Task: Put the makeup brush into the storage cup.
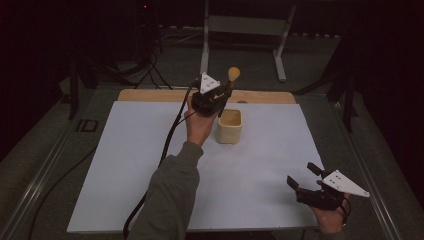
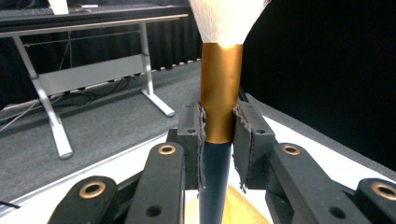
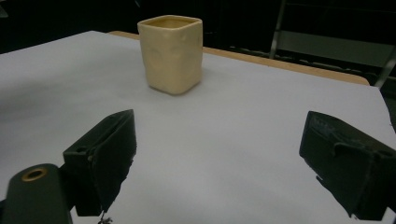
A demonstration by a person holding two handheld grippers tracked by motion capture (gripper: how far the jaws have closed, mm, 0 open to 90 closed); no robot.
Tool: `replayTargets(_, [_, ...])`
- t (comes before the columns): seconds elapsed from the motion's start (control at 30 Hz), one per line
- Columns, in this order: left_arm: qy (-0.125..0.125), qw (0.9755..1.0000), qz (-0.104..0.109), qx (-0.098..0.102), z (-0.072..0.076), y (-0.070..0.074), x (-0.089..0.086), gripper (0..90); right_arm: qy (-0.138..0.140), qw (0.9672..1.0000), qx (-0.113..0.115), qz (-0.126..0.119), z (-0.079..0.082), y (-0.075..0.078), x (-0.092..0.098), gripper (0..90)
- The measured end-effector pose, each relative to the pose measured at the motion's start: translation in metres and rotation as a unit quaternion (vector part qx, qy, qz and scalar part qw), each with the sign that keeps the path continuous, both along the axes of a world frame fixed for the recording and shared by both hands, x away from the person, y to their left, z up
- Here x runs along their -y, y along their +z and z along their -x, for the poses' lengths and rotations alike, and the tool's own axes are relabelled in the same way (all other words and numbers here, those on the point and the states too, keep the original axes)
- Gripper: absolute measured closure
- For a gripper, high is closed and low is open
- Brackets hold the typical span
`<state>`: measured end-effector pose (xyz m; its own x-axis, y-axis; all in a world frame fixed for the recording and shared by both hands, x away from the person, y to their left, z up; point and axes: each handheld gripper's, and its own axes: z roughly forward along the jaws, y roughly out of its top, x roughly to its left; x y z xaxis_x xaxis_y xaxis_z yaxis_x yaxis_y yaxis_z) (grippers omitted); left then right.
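My left gripper (image 1: 221, 96) is raised above the far middle of the white table, just left of and above a cream square cup (image 1: 230, 126). It is shut on a makeup brush (image 1: 231, 81) that stands upright, pale bristles up. In the left gripper view the pads clamp the brush (image 2: 221, 98) where its gold ferrule meets the dark handle, with my left gripper (image 2: 218, 135) around it. My right gripper (image 1: 303, 176) rests open near the table's front right corner. In the right gripper view the cup (image 3: 172, 53) stands far ahead of my right gripper (image 3: 224, 158), whose jaws are wide apart with nothing between them.
A wooden strip (image 1: 260, 96) runs along the table's far edge. Beyond it stands a white metal bench frame (image 1: 245, 30) on grey floor. A black cable (image 1: 167, 145) trails from the left gripper across the table's left half.
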<state>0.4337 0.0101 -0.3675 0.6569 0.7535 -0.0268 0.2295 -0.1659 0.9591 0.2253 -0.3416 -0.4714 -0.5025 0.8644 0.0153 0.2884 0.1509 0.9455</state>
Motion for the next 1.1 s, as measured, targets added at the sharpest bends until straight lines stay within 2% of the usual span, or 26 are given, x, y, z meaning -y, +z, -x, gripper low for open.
replayTargets(0.5, [-0.008,0.9998,0.016,-0.007,-0.001,-0.005,0.008,74.8,0.000,1.0000,0.000,0.000,0.000,0.000,0.000,10.9])
replayTargets(0.8, [-0.011,0.9998,0.015,-0.009,-0.001,-0.007,0.010,74.8,0.000,1.0000,0.000,0.000,0.000,0.000,0.001,10.9])
replayTargets(1.1, [-0.011,0.9997,0.012,-0.018,-0.002,-0.016,0.012,74.8,0.000,1.0000,0.000,0.000,0.000,0.000,0.001,10.9])
